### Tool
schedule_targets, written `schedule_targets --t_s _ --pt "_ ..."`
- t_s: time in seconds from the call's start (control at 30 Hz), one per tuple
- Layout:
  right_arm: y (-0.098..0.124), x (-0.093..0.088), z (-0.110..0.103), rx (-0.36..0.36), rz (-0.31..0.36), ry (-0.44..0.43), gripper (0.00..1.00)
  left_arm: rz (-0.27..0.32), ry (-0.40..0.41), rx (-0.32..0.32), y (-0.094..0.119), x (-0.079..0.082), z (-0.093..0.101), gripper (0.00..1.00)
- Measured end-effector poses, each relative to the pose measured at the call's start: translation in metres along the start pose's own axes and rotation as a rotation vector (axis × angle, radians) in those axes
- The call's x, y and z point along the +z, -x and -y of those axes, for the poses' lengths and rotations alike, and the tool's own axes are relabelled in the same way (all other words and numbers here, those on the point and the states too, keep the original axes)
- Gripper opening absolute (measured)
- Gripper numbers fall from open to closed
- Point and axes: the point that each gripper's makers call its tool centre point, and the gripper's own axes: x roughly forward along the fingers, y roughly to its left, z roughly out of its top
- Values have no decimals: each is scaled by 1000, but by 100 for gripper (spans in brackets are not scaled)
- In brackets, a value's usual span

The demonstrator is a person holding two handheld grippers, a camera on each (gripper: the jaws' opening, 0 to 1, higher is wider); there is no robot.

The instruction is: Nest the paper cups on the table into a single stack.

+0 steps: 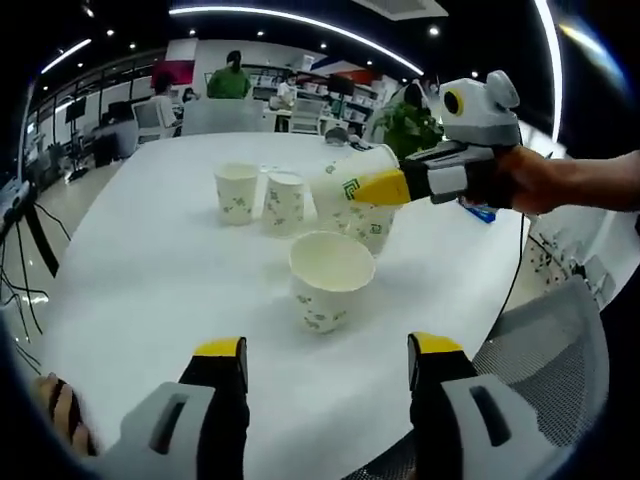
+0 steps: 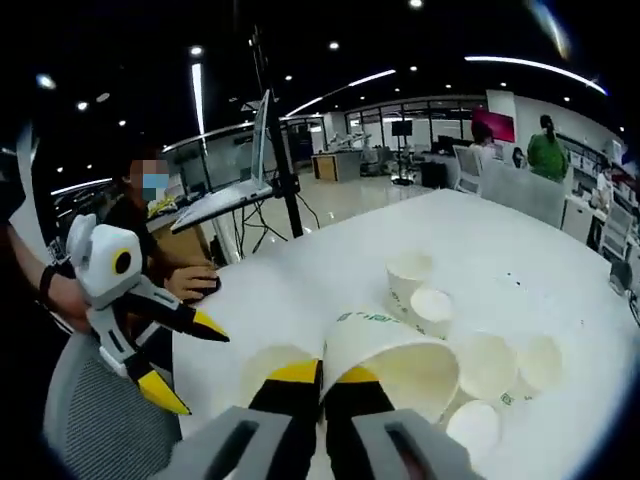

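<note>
Mostly blank on readable text: green logo marks on the held cup (image 1: pixel 352 182), too small to read; green leaf print on the table cups. Right gripper (image 2: pixel 322 378) clenched on the rim of that cup, cup tipped on its side, above another cup (image 1: pixel 372 226) at the right of the row. Left gripper (image 1: pixel 325 352) released, jaws wide apart, holding nothing, low over the white table (image 1: pixel 140 290). Nearest cup (image 1: pixel 328 280) upright just ahead of the left jaws, mouth open. Two more upright cups (image 1: pixel 237 192) and (image 1: pixel 284 202) side by side behind it.

Left gripper view: right gripper coming in from the right with a hand on it, mesh chair (image 1: pixel 560 350) at the table edge, people far back in the office.

Right gripper view: inside of the held cup, left gripper at the left edge with yellow tips parted, laptop stand (image 2: pixel 262 160) beyond the table, seated person behind it.
</note>
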Motion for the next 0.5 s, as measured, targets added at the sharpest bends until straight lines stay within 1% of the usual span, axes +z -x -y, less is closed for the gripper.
schedule_targets --t_s 0.03,0.17,0.23,0.4,0.5 --pt "3 3 -4 4 -6 10 0 -1 -1 0 0 0 0 63" --pt "8 5 -18 26 -23 51 0 0 -3 -3 0 0 0 63" --pt "7 0 -16 34 -38 70 0 1 -3 -6 0 0 1 63" --pt "15 -3 -29 57 -76 118 0 4 1 -9 1 1 1 62" --pt "18 -4 -35 71 -89 132 0 6 -2 -11 1 1 2 63"
